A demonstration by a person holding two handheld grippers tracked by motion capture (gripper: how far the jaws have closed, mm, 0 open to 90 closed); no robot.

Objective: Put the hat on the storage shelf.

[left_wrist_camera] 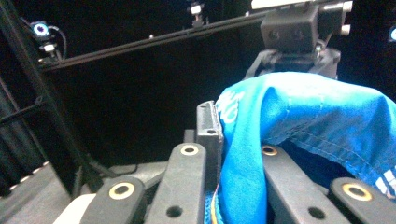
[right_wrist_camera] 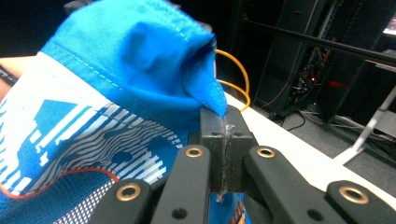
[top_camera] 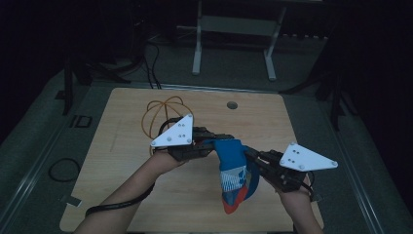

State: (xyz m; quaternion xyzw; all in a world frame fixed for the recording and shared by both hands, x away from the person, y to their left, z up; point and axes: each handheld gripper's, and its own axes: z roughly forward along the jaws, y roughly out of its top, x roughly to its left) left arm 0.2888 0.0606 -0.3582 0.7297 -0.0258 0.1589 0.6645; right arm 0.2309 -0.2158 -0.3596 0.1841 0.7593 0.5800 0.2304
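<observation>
Gripping blue cloth above table: left gripper and right gripper, fingers clenched.

From my left gripper view the blue cloth covers one jaw entirely and runs off the frame's right edge, so I can't see its full extent.

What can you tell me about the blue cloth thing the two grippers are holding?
The blue garment looks like thin woven fabric with stitched seams, a white panel printed with blue stripes, and orange-red trim at its bottom. It hangs above the wooden table, stretched between the left gripper and the right gripper. Each gripper's jaws are shut on a fold of its upper edge.
</observation>
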